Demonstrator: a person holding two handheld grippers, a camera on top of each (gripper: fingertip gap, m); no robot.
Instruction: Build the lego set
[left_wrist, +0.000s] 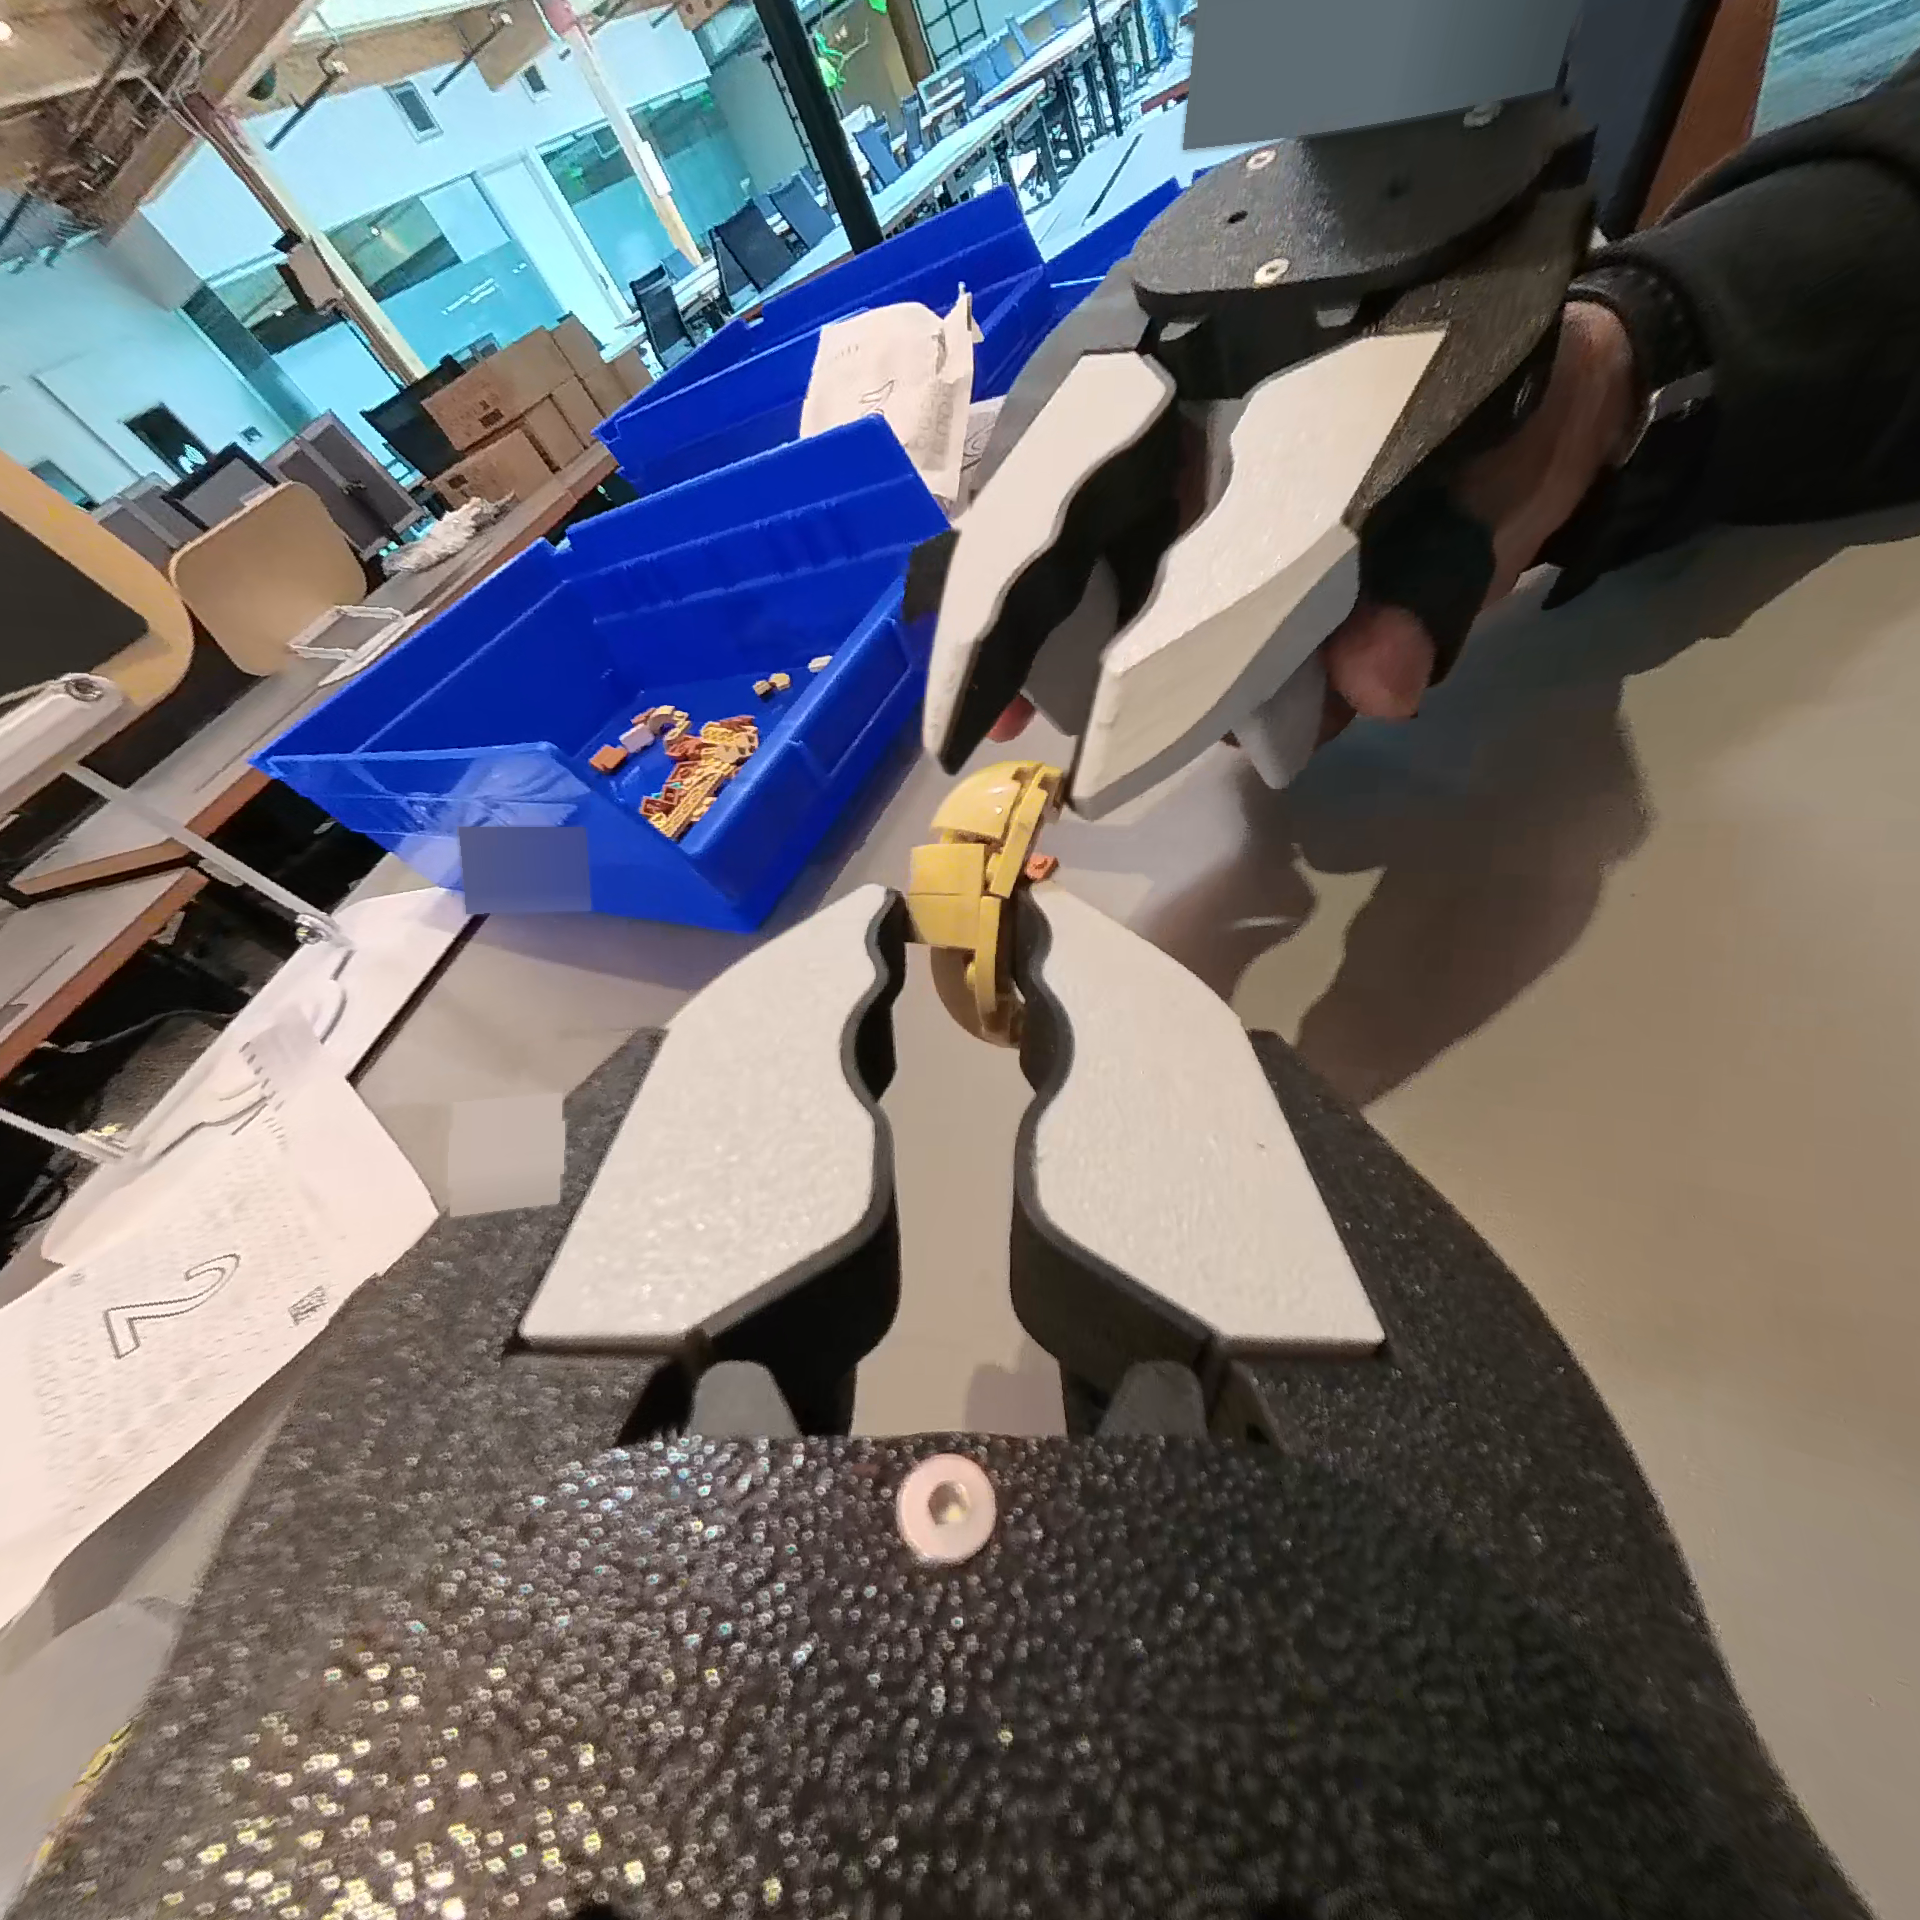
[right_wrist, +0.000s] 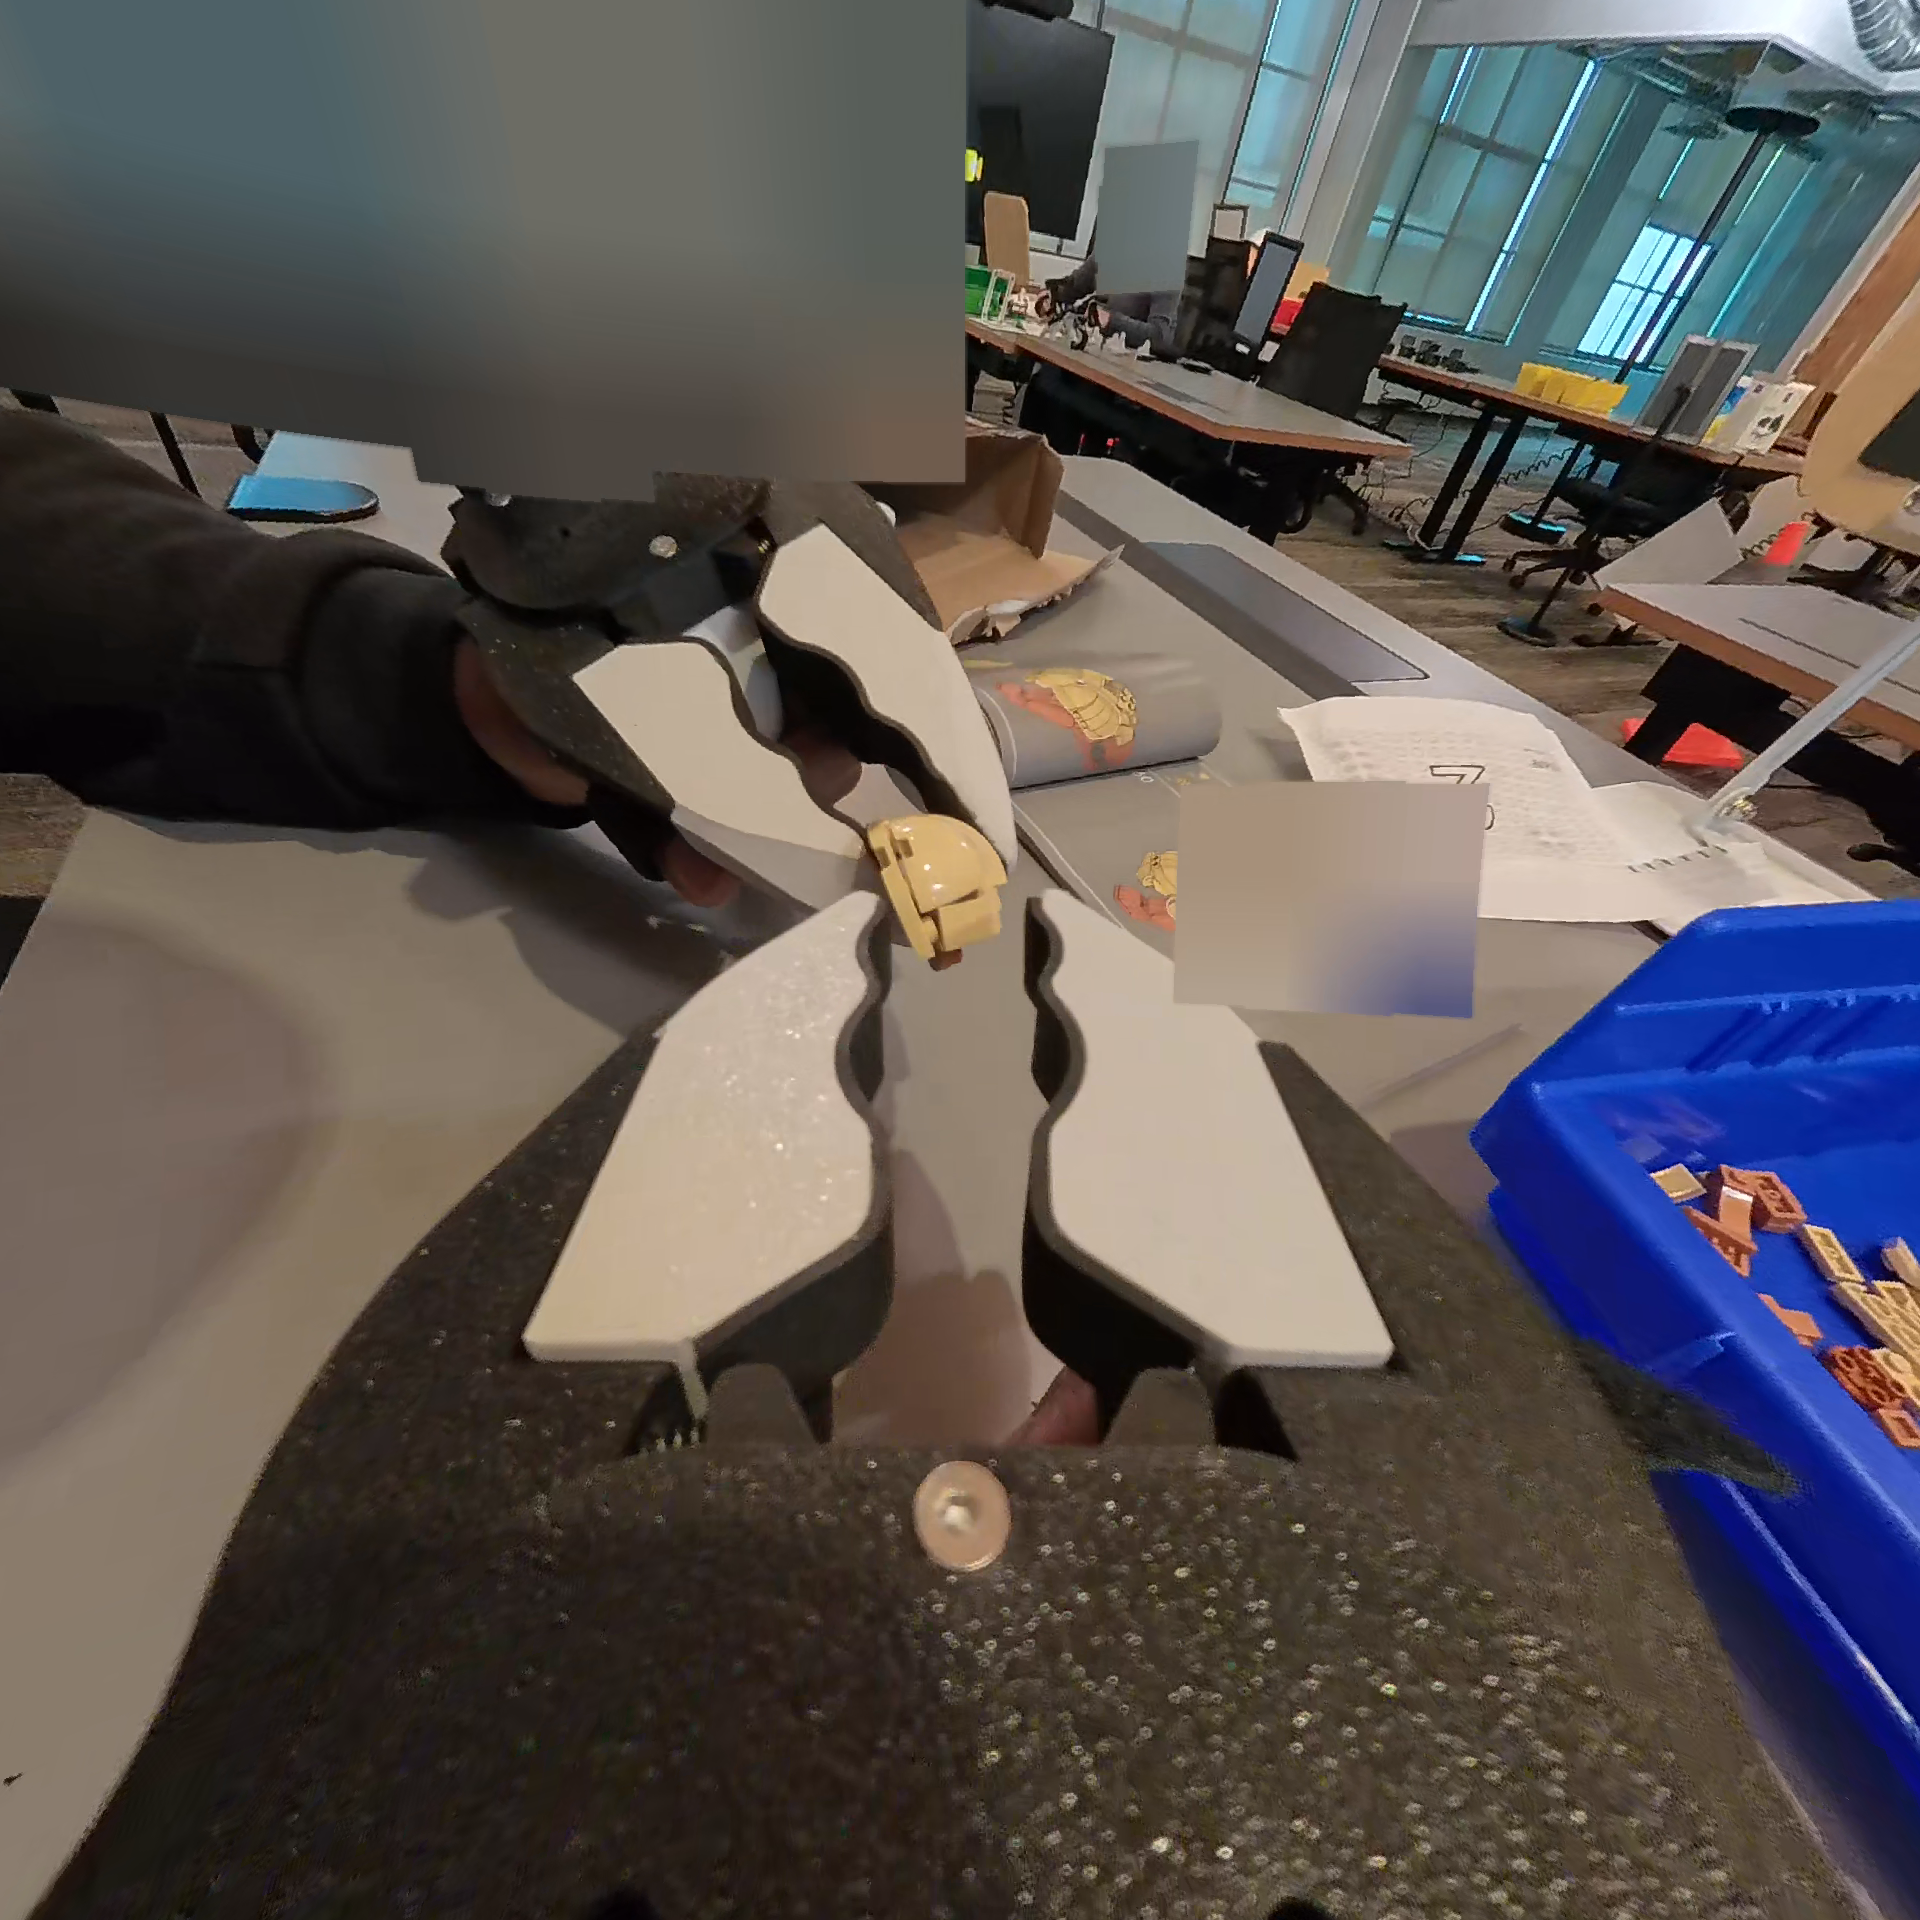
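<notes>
Centrally, one tan lego assembly (left_wrist: 977, 894) sits clamped between the left gripper's (left_wrist: 961, 914) two fingers above the grey desk (left_wrist: 1558, 1143). Opposite, the right gripper (right_wrist: 956, 914) is spread, grasping nothing (its tips just beside the model). One blue bin (left_wrist: 665, 665) holds loose brown and tan bricks (left_wrist: 691, 764).
</notes>
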